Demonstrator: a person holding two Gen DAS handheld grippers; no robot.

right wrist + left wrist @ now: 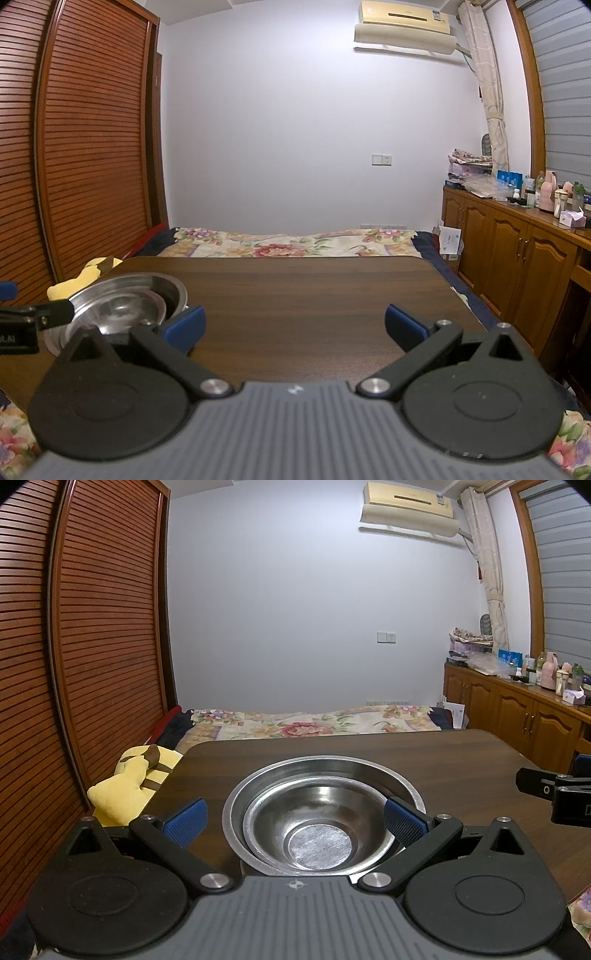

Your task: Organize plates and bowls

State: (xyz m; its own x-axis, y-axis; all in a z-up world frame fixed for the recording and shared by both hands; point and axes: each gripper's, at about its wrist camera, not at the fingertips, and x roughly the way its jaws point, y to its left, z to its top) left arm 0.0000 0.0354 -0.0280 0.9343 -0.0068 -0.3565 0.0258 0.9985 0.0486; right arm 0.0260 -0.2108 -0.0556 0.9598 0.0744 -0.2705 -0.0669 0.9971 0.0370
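The left gripper [293,821], jaws wide, straddles the nested steel bowls [317,830] (smaller inside larger); the right gripper [293,326] gapes beside them.

Dark table [314,295] bearing nested steel bowls [321,812]

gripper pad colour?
Blue, textured, on the left gripper fingertips; clearest in the left wrist view.

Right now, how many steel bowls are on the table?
2, nested. The larger bowl sits on the dark table at its left side; the smaller bowl rests inside it, between the open left gripper fingers. Another could be hidden beneath them.
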